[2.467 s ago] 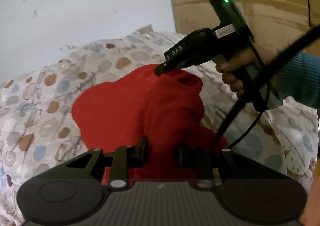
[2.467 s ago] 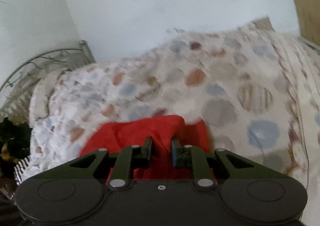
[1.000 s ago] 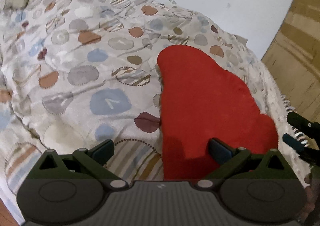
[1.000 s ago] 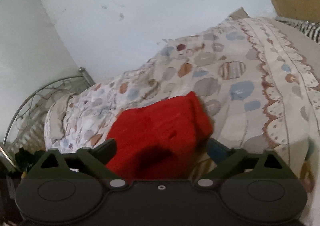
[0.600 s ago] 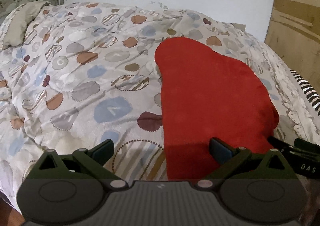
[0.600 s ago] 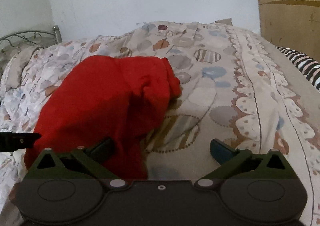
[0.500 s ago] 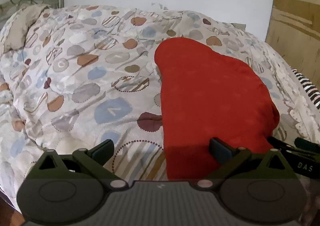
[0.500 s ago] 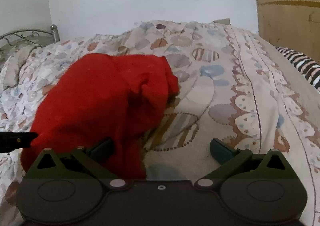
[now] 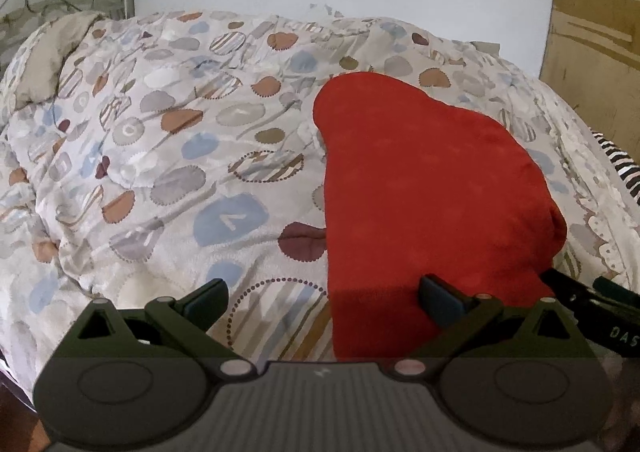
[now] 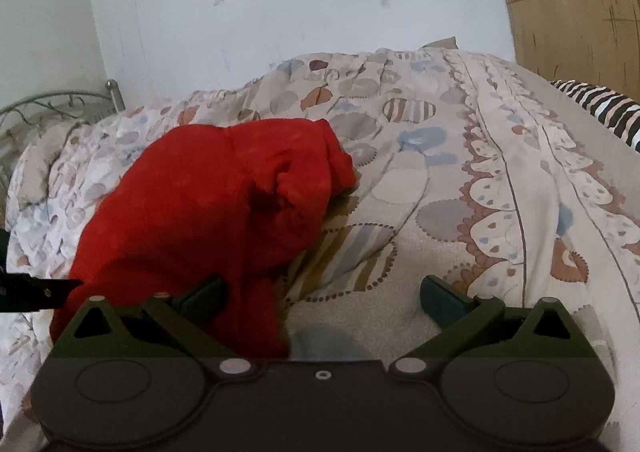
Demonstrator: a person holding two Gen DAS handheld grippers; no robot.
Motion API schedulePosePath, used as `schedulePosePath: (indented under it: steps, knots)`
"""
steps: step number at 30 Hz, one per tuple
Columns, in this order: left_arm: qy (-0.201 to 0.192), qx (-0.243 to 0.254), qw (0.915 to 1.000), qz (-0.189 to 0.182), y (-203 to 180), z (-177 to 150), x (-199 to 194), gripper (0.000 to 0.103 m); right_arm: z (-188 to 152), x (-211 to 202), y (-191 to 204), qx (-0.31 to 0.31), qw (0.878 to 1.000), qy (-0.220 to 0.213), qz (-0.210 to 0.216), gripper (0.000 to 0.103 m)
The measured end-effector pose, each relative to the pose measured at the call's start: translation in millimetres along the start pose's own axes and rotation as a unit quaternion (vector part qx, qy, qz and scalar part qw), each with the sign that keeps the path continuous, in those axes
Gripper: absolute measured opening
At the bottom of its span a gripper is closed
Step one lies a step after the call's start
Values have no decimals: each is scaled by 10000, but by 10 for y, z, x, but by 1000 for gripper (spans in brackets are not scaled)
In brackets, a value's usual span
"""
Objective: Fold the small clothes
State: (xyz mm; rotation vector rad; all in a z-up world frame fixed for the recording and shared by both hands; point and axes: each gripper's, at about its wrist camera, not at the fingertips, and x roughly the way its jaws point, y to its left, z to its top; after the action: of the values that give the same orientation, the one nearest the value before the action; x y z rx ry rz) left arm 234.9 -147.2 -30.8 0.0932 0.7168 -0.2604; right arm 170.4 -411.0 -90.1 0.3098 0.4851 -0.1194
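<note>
A red fleece garment (image 9: 424,192) lies folded on the patterned duvet (image 9: 168,156). In the left wrist view it fills the right half of the bed. My left gripper (image 9: 324,300) is open at the garment's near left edge, its right finger over the cloth. The right gripper's black tips (image 9: 588,292) show at the right, beside the garment's near right corner. In the right wrist view the garment (image 10: 208,212) bulges at the left, with a rumpled fold on its right side. My right gripper (image 10: 324,300) is open, its left finger at the cloth, holding nothing.
The duvet (image 10: 480,188) covers the whole bed. A metal bed frame (image 9: 60,0) and a beige pillow (image 9: 48,56) are at the far left. A white wall (image 10: 280,4) stands behind, a wooden panel (image 10: 576,12) to the right. A striped cloth (image 10: 600,112) lies at the right edge.
Both grippers let go of the red garment and opened wide. They pulled back toward the near edge, leaving the garment lying folded on the duvet. In the last half second little moved.
</note>
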Motion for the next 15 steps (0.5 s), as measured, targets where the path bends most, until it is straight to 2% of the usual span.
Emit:
schedulePosePath:
  steps: [10, 15]
  knots:
    - [14, -42, 10000, 15, -4, -9, -3, 103, -37, -104, -119, 371, 9985, -266, 313, 103]
    - [-15, 31, 10000, 29, -5, -15, -2, 103, -4, -108, -97, 353, 9987, -255, 272, 103]
